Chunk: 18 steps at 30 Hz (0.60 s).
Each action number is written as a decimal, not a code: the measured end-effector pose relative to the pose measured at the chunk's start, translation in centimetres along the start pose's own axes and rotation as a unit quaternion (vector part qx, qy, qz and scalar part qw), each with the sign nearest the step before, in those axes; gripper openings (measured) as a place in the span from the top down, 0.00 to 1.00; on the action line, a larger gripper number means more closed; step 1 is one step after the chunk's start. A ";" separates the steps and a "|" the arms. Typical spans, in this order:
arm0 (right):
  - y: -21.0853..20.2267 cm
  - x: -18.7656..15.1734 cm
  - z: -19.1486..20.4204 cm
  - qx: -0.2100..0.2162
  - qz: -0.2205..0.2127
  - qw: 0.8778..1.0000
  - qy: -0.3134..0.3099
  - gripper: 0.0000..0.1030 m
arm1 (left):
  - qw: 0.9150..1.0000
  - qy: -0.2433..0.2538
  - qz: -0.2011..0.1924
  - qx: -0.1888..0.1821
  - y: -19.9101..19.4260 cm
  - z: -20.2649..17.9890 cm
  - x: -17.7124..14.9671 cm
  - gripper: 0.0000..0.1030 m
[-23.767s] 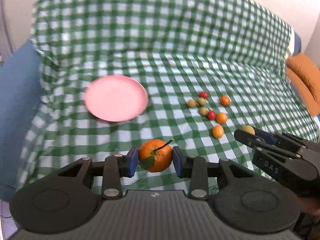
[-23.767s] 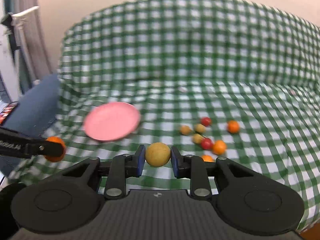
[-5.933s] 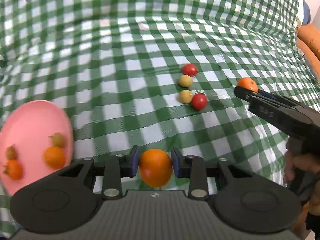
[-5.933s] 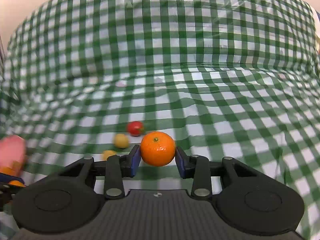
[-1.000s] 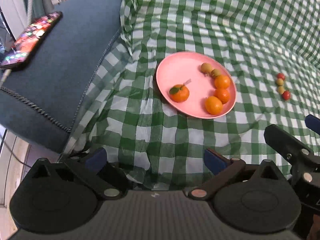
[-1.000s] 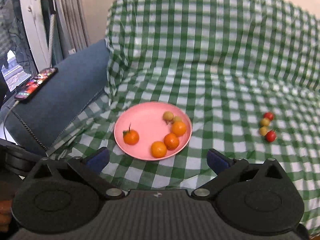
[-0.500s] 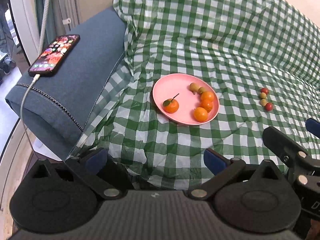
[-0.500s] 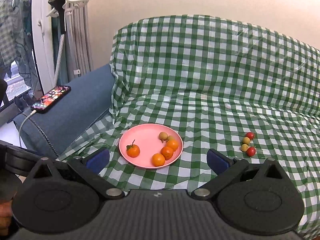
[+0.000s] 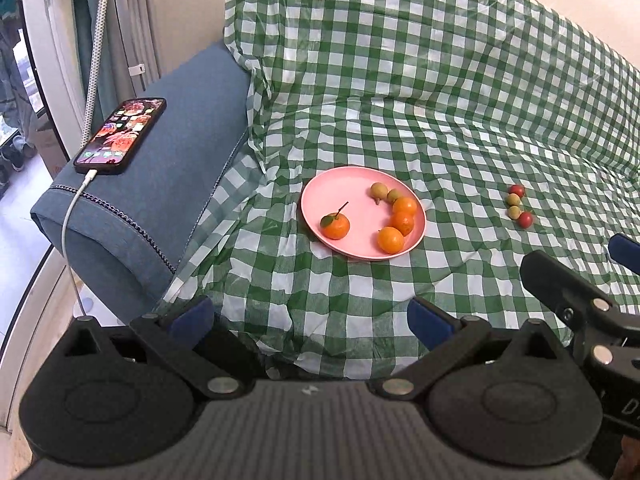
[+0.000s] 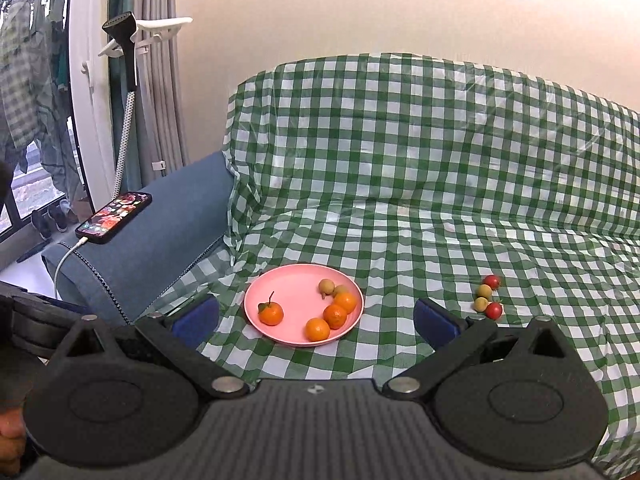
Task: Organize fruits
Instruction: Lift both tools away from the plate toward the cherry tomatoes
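Note:
A pink plate (image 9: 352,196) (image 10: 296,292) lies on the green checked cloth. It holds a leafy mandarin (image 9: 335,225) (image 10: 271,313), three more oranges (image 9: 402,214) (image 10: 335,315) and two small yellow-brown fruits (image 9: 378,191) (image 10: 326,287). A small cluster of red and yellow fruits (image 9: 518,210) (image 10: 489,298) lies on the cloth to the plate's right. My left gripper (image 9: 311,322) is open and empty, well back from the plate. My right gripper (image 10: 316,320) is open and empty, also back; its finger shows in the left wrist view (image 9: 560,284).
A blue sofa arm (image 9: 160,184) (image 10: 160,240) on the left carries a phone (image 9: 122,134) (image 10: 114,216) on a charging cable. Curtains and a window stand at the far left. The checked cloth (image 9: 440,80) covers the sofa seat and back.
Both grippers have pulled back and risen from the plate, so the plate and fruits look smaller and farther. Both stay open and empty.

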State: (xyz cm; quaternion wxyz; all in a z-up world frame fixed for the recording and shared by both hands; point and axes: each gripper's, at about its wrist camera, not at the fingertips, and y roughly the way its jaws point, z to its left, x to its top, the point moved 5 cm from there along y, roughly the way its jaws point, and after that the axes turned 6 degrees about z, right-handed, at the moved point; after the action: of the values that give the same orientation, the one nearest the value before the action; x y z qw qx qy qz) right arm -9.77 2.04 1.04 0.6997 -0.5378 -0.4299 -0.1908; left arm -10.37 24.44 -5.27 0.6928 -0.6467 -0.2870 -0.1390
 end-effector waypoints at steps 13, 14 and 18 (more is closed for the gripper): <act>-0.1 -0.1 0.0 0.002 0.002 1.000 0.004 0.01 | 1.000 0.000 0.003 0.001 0.0 0.1 -0.1 0.00; 0.0 -0.1 0.0 0.003 0.003 1.000 0.004 0.01 | 1.000 0.000 0.004 0.001 0.1 0.1 -0.1 0.00; 0.3 -0.2 -0.1 0.004 0.007 1.000 0.006 0.01 | 1.000 0.001 0.008 0.001 0.3 0.1 0.0 0.00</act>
State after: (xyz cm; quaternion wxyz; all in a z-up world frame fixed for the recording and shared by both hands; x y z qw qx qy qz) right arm -9.64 2.02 0.74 0.7059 -0.5365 -0.4227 -0.1875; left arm -10.19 24.60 -5.54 0.6947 -0.6483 -0.2816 -0.1335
